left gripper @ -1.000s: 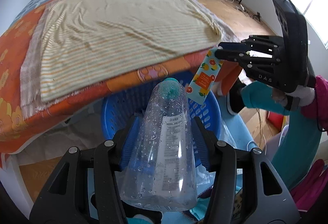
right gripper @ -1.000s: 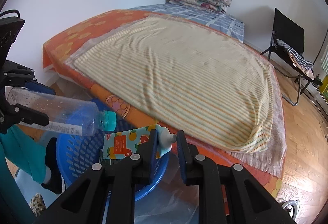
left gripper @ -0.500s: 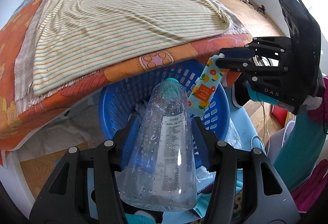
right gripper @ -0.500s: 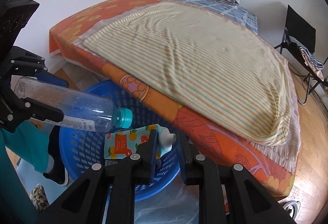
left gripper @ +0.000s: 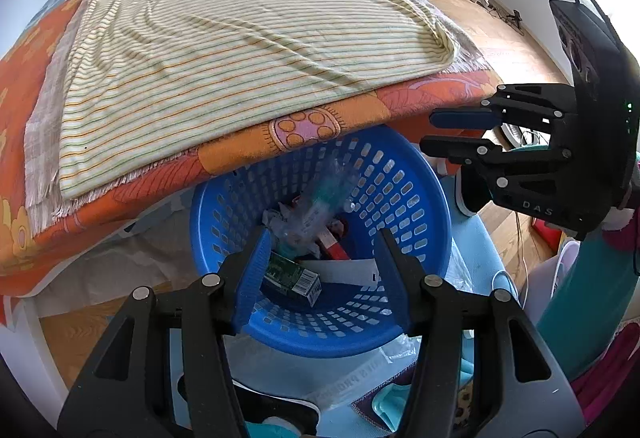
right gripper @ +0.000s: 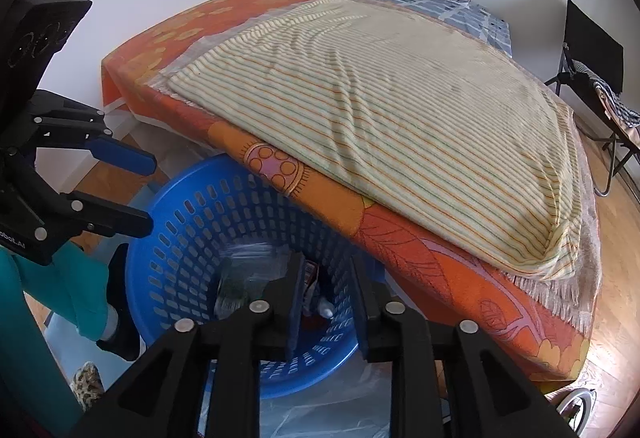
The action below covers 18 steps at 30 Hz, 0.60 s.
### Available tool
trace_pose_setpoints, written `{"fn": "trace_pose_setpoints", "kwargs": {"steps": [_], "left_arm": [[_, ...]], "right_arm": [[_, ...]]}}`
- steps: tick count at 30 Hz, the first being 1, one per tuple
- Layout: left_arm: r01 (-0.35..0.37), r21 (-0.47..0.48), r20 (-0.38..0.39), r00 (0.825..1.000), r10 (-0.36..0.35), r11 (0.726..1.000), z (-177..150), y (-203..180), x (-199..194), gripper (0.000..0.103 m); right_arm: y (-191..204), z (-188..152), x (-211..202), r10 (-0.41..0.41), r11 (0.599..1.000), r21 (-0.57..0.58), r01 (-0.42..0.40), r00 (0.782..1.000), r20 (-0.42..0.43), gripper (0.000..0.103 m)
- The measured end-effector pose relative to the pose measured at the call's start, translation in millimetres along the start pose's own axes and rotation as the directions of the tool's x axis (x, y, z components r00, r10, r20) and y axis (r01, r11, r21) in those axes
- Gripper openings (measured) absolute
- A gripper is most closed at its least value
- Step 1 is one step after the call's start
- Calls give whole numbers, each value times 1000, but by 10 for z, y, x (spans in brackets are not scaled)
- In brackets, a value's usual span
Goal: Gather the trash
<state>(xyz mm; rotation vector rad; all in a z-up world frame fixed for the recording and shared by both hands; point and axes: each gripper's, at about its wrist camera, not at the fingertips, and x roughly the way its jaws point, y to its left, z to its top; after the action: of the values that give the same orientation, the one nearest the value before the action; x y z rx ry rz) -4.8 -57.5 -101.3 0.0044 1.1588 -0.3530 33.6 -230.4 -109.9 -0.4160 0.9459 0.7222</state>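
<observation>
Both hand-held grippers hover above a blue basket [left gripper: 420, 197] beside the bed [left gripper: 240, 49]. The left hand-held gripper [left gripper: 320, 254] is spread wide and empty; the right hand-held gripper [right gripper: 324, 298] is parted, empty. A blurred clear bottle [left gripper: 320, 201] is inside the basket among other trash.

My left gripper [left gripper: 322, 258] is matte black plastic with silver round screws and ribbed blue pads on its fingers [left gripper: 252, 278]. My right gripper [left gripper: 444, 131] matches, with "DAS" in pale letters on its body at 3 o'clock. Teal trousers [left gripper: 592, 290] and a black sock [right gripper: 120, 318] are mine too.
</observation>
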Motion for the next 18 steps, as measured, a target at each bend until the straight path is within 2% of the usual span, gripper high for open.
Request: {"fn": "trace_pose_setpoints", "kwargs": {"steps": [3,6,9,16,18], "left_arm": [[2,-4,5,1000,-2,1000,12,1,-2,55],[-1,-8,12,1000,1,1000,22,4,-14,55],[-6,-11,17,1000,6,1000,40,6,-20,55],[-24,-18,30,999,24,1000,104,19,-27,57],[-25,-23,33,999,26,999,119,29,-27,61]], "right_arm": [[-4,5,-3,6,1000,5,-6,1000,0,29],[-13,4,-17,4,1000,12,-4,1000,6,45],[-17,14,-30,0,1000,14,0,1000,11,51],[-79,39,-89,-20,999,40,19,999,32,73],[-105,48,-109,-26,998,50,24,999,38,77]]}}
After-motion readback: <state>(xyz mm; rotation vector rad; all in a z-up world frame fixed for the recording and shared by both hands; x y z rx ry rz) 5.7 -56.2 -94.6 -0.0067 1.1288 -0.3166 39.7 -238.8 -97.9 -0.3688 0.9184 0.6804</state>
